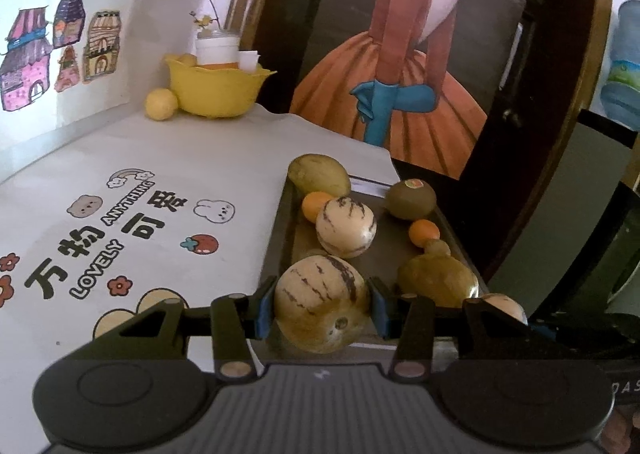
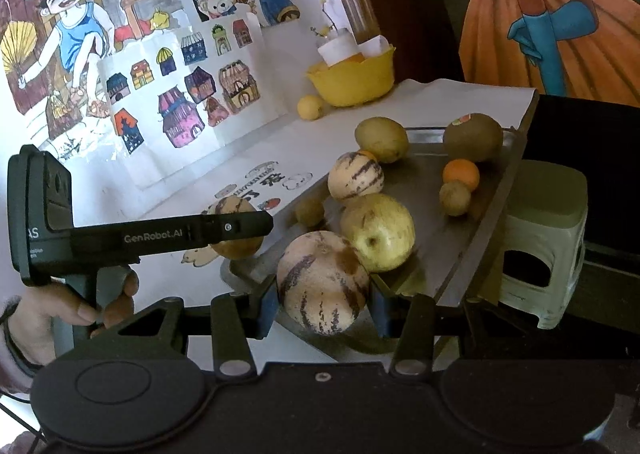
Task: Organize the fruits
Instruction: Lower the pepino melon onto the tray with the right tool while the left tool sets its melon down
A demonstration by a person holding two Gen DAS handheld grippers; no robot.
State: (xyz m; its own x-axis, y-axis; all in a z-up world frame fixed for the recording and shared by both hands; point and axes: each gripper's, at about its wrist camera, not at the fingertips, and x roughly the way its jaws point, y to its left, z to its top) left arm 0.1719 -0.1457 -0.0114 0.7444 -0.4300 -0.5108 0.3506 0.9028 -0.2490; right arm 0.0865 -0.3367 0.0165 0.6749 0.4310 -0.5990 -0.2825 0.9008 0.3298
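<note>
My left gripper is shut on a striped cream melon, its blue pads pressing both sides, just over the near left corner of the dark tray. In the right wrist view the left gripper shows side-on with that melon. My right gripper is shut on a second striped melon above the tray's near end. On the tray lie a third striped melon, a yellow apple, a kiwi, an orange and several small green-brown fruits.
A yellow bowl holding a white cup stands at the table's far end, a lemon beside it. Drawings cover the wall on the left. A pale green stool sits past the tray's right edge. A hand grips the left tool.
</note>
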